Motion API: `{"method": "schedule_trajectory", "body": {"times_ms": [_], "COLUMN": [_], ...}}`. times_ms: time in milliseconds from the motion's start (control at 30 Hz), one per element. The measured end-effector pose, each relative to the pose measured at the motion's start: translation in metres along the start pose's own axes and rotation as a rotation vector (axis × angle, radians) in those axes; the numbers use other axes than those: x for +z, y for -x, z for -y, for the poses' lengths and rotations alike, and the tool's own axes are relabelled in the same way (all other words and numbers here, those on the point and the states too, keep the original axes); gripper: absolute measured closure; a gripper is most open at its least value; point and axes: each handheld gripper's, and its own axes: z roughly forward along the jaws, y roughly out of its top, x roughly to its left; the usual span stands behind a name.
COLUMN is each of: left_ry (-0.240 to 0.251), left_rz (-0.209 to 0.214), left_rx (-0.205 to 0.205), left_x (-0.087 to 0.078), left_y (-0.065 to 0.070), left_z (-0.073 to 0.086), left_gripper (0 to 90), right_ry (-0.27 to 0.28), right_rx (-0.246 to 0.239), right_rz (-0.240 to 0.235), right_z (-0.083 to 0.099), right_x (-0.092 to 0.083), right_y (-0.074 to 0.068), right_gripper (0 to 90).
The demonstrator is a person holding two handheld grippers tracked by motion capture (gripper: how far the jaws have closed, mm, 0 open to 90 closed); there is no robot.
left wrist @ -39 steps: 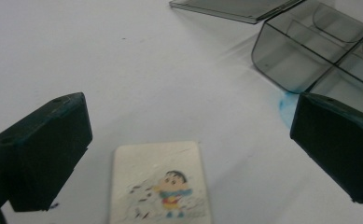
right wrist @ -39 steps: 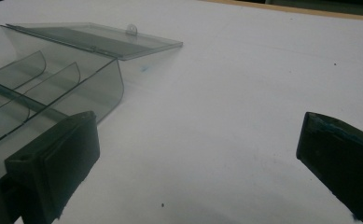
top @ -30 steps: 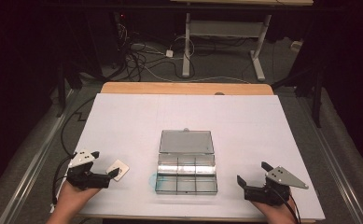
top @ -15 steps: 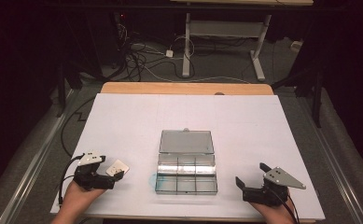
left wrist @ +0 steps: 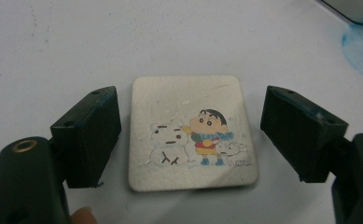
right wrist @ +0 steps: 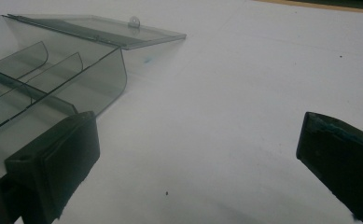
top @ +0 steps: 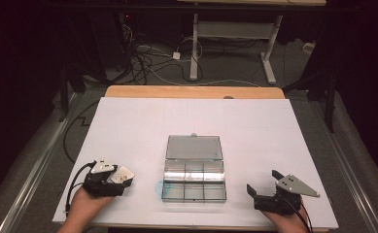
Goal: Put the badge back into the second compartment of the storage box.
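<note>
1. Left hand-held gripper [left wrist: 188,135]: positioned low over the small rounded-square white card with a printed cartoon of a child, a snowman and a dog [left wrist: 191,133], near the front left of the white-covered table [top: 128,126].
2. Jaw state, left: open fairly wide, one black pad on each side of the card, with visible gaps between both pads and the card edges; no contact seen. Jaws just closing in, card between them.
3. Card position: lying flat on the table surface, print facing up, well to the left of the clear plastic compartment box with hinged lid [top: 194,170]. In the high view, seen partly under the left hand-held gripper [top: 110,178], at its tip.
4. Box position: middle of the table near the front edge, lid folded back flat on the far side, divided compartments exposed. A small blue stain [top: 158,186] marked on the table just beside the box's front left corner.
5. Right hand-held gripper [top: 266,187]: at the front right of the table, well apart from the box in the high view, pointing inward toward it.
6. Jaw state, right: spread wide, nothing between the pads; bare table surface between them in the right gripper view, with the box [right wrist: 53,79] at the left.
</note>
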Motion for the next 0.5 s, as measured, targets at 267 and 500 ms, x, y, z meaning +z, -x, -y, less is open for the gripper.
{"method": "schedule_trajectory", "body": {"times_ms": [267, 500], "left_ry": [0.002, 0.001], "left_rz": [-0.003, -0.002], "left_rx": [0.013, 0.011], "left_x": [-0.0005, -0.0001], "left_y": [0.0018, 0.0019], "left_z": [0.0013, 0.0013], "left_gripper": [28.1, 31.8], "right_ry": [0.001, 0.003], "right_rx": [-0.003, -0.005], "right_rz": [-0.001, -0.002], "right_z": [0.0, -0.001], "right_x": [0.001, 0.0009], "right_y": [-0.0012, -0.0016], "right_gripper": [0.1, 0.1]}}
